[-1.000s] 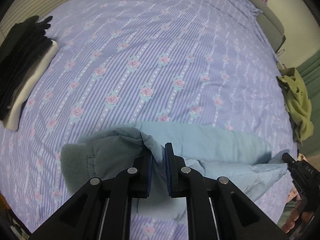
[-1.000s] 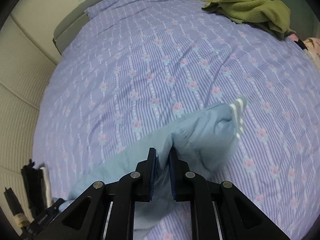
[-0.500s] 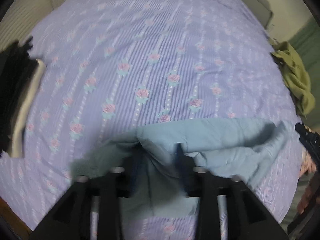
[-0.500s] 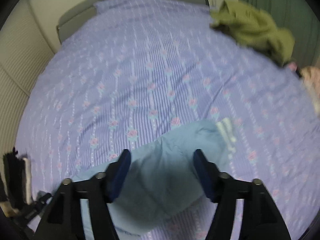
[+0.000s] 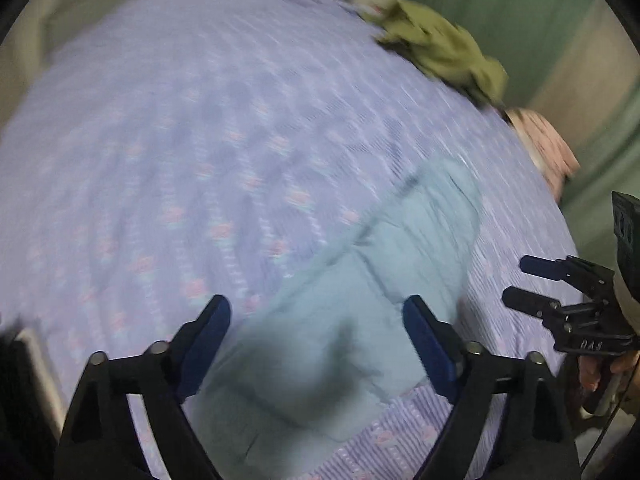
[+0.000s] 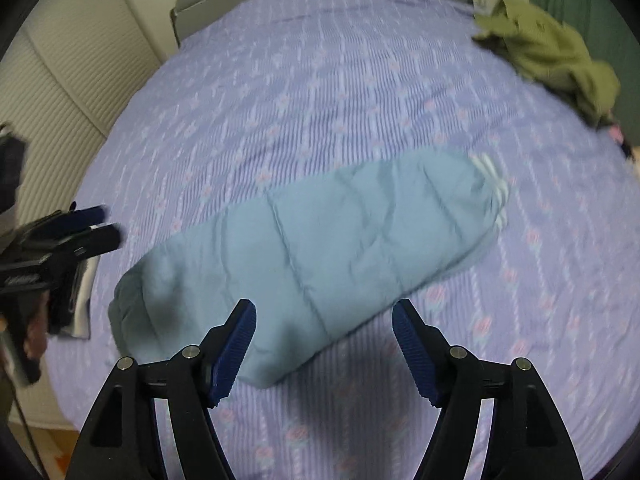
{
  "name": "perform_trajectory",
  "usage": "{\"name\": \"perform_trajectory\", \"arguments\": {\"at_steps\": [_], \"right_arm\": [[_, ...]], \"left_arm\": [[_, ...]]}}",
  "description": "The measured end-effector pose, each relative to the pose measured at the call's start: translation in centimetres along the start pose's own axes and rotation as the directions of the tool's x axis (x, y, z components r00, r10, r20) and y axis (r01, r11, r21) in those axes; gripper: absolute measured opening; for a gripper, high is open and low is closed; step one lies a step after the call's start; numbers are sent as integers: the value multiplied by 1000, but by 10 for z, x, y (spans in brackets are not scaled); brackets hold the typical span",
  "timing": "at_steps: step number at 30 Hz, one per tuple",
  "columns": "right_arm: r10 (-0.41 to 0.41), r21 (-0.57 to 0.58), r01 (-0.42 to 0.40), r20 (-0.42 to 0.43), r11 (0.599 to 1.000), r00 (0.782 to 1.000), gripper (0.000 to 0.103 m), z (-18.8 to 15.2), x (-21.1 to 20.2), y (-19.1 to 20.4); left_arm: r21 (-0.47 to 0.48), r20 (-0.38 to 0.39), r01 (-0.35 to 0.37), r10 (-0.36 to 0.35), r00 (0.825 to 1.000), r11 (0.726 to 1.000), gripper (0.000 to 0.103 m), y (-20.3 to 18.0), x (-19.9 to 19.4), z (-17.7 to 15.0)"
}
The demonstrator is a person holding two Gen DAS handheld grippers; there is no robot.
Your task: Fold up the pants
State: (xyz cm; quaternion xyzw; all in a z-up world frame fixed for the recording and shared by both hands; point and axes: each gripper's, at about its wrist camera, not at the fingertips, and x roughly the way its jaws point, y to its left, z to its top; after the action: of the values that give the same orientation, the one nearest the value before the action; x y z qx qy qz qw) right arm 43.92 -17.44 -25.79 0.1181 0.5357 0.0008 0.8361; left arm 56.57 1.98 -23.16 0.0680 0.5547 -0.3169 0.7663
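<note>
The light blue pants (image 6: 320,248) are seen lying folded into a long bundle on the bed (image 6: 320,80), running from near left to far right in the right wrist view; white stripes are visible at the far-right end. The bed is covered by a purple striped sheet with a rose print.

Right gripper (image 6: 324,344): jaws are spread wide, nothing is held, and the near edge of the pants is framed between them. Left gripper (image 5: 316,340): jaws are likewise spread wide and empty, positioned above the near end of the pants (image 5: 360,312). The left wrist view is heavily blurred.

An olive-green garment (image 6: 552,56) is noted at the far right of the bed, well apart from the pants. A pink cloth (image 5: 544,144) is seen at the bed's right edge.
</note>
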Motion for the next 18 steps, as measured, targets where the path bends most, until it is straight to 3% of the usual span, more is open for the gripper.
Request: {"name": "perform_trajectory", "arguments": {"at_steps": [3,6,9,11,16,18], "right_arm": [[-10,47,11,-20,999,1000,72,-9,4,-9],[-29,86,31,-30,996,999,72,-17,5,-16],[-44,113,49,-43,992,998,72,-24,7,-24],[-53,122,59,-54,991,997,72,-26,9,-28],[-58,111,65,-66,992,996,72,-25,14,-27],[-59,102,66,-73,993,996,72,-23,16,-25]], "left_arm": [[57,-92,50,-45,995,997,78,-6,36,15],[91,-163,51,-35,986,995,69,-13,65,19],[99,-213,37,-16,977,994,51,-11,82,17],[119,-213,-6,32,977,993,26,-11,88,15],[129,-203,-108,133,970,986,25,-11,97,11],[104,-209,-135,155,966,985,30,-10,103,9]]}}
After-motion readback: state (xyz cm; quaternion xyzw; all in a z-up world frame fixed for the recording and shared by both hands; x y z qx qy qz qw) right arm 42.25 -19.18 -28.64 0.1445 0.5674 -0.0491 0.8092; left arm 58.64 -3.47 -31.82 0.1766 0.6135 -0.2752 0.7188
